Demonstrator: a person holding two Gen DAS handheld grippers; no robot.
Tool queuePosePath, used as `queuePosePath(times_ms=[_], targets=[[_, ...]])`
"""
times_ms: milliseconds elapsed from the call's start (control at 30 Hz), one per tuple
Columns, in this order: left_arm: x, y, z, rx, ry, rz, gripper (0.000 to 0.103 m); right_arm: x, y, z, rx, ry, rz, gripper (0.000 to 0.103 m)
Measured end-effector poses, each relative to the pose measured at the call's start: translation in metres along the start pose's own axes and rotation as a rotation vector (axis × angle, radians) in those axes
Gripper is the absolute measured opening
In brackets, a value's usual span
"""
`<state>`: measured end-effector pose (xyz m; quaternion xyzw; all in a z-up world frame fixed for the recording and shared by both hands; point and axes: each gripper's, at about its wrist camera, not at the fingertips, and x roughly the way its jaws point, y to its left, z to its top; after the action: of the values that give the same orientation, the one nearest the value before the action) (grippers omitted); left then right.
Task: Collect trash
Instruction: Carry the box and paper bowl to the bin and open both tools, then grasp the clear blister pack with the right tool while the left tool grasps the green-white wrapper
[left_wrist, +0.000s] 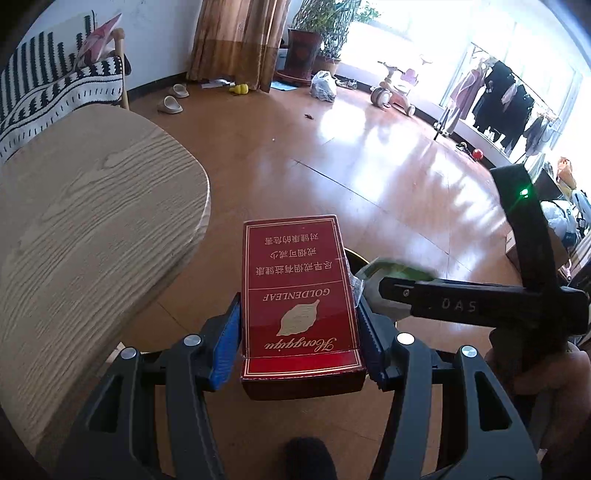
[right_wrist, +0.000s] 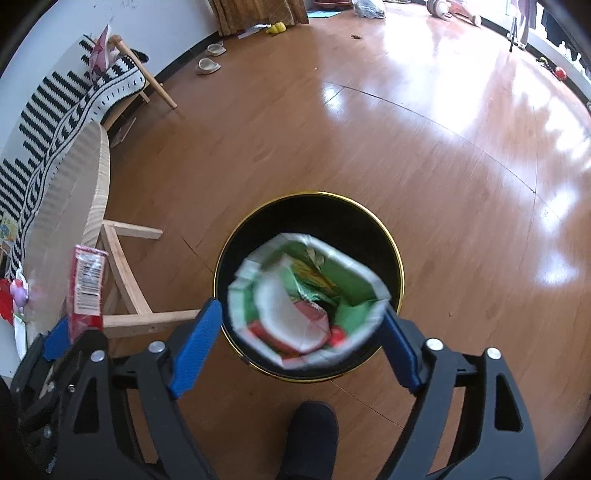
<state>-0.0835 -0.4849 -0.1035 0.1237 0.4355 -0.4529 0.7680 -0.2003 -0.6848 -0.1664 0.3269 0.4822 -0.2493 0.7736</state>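
glossy red carton (left_wrist: 301, 310), crumpled wrapper (right_wrist: 306, 302), round bin (right_wrist: 384, 236)

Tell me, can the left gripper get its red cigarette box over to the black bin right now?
Probably yes. The left gripper holds the red cigarette box just beside the black bin, but the right gripper and its green packet sit over the opening and may crowd it.
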Motion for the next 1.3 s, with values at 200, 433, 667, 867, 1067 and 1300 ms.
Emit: queuePosePath(times_ms=[200, 433, 667, 867, 1067, 1300], targets=[[0.009, 0.003, 0.001, 0.005, 0.018, -0.011, 0.056, -0.010, -0.005, 0.002, 0.012, -0.035, 0.000, 0.083], [0.038, -0.007, -0.001, 0.019, 0.080, -0.053, 0.056, -0.025, -0.014, 0.003, 0.054, -0.115, -0.037, 0.085], [0.054, -0.011, 0.003, 0.024, 0.073, -0.066, 0.074, -0.041, -0.027, 0.002, 0.115, -0.174, -0.042, 0.085], [0.034, 0.001, 0.007, 0.014, 0.046, -0.043, 0.082, -0.044, -0.016, 0.003, 0.108, -0.183, -0.029, 0.085], [-0.036, 0.046, 0.014, -0.032, -0.034, 0.013, 0.089, -0.046, 0.046, 0.005, 0.029, -0.187, 0.044, 0.085], [-0.140, 0.145, -0.003, -0.115, -0.140, 0.189, 0.090, -0.045, 0.170, -0.010, -0.166, -0.175, 0.155, 0.086]])
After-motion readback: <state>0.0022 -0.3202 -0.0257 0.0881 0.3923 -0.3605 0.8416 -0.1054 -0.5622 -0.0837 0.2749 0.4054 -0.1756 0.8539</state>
